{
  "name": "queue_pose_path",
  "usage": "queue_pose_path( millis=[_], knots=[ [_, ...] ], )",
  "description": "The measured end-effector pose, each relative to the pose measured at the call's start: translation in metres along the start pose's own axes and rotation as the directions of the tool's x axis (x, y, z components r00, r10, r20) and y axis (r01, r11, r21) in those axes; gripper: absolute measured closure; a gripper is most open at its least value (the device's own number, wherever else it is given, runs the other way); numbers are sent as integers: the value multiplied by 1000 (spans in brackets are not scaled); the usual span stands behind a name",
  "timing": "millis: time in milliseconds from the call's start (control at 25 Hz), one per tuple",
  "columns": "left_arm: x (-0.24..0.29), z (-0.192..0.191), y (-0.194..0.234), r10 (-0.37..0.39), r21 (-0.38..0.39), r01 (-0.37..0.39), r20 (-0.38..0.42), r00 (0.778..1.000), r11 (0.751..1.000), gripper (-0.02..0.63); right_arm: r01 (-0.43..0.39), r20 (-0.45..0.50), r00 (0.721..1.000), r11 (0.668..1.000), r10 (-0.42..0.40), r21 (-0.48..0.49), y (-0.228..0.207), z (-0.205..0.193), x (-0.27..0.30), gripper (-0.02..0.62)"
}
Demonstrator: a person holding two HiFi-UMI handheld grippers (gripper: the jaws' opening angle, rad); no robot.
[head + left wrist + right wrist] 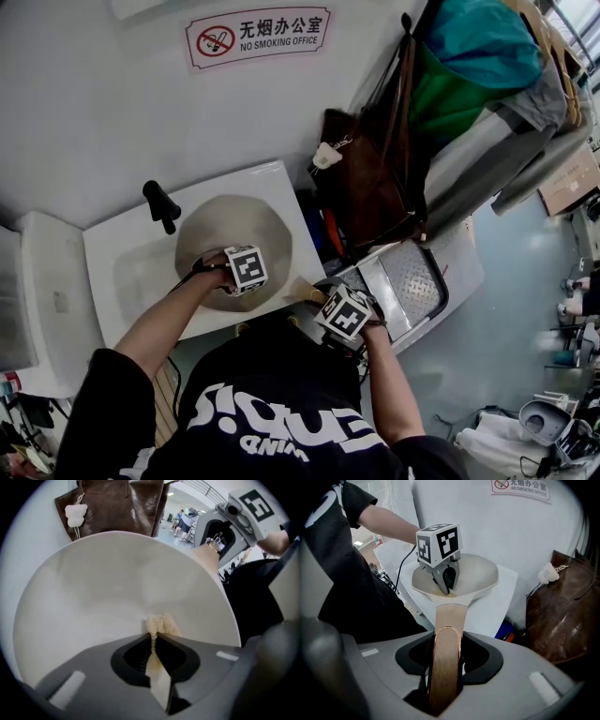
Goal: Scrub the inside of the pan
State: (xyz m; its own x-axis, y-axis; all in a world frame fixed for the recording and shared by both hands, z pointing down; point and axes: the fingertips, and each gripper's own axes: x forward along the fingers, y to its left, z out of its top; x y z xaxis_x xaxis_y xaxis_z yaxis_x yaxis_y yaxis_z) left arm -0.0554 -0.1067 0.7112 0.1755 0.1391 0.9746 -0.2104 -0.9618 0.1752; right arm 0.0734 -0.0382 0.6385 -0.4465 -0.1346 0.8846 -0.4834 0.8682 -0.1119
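Pinching a beige scrub pad (pixel 161 624) in the left gripper (pixel 153 639), closed tight on it, tip down inside the cream pan (pixel 234 225) over the white table (pixel 122 258). Clamping the pan's wooden handle (pixel 448 620) with the right gripper (pixel 445 656), partly open to the handle's width, out at 4 o'clock of the pan. Up at 2 o'clock, crowding the table edge, a brown bag (pixel 370 187); at 10 o'clock, a black knob (pixel 161 204).

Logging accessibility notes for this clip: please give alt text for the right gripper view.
The right gripper clamps the wooden handle of a cream pan on a white surface; the left gripper points down into the pan. A brown bag stands at right.
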Motion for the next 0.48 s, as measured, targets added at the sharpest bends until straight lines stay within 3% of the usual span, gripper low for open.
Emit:
queue_pose_path(
  millis=[240, 480],
  knots=[
    [-3, 18, -1, 0, -7, 0, 54, 999, 1000, 580, -4, -3, 1000, 1000, 4, 2, 1, 0, 0, 434],
    [-4, 45, 16, 57, -15, -55, 164, 985, 998, 578, -6, -6, 1000, 1000, 6, 5, 1, -2, 0, 434]
  ],
)
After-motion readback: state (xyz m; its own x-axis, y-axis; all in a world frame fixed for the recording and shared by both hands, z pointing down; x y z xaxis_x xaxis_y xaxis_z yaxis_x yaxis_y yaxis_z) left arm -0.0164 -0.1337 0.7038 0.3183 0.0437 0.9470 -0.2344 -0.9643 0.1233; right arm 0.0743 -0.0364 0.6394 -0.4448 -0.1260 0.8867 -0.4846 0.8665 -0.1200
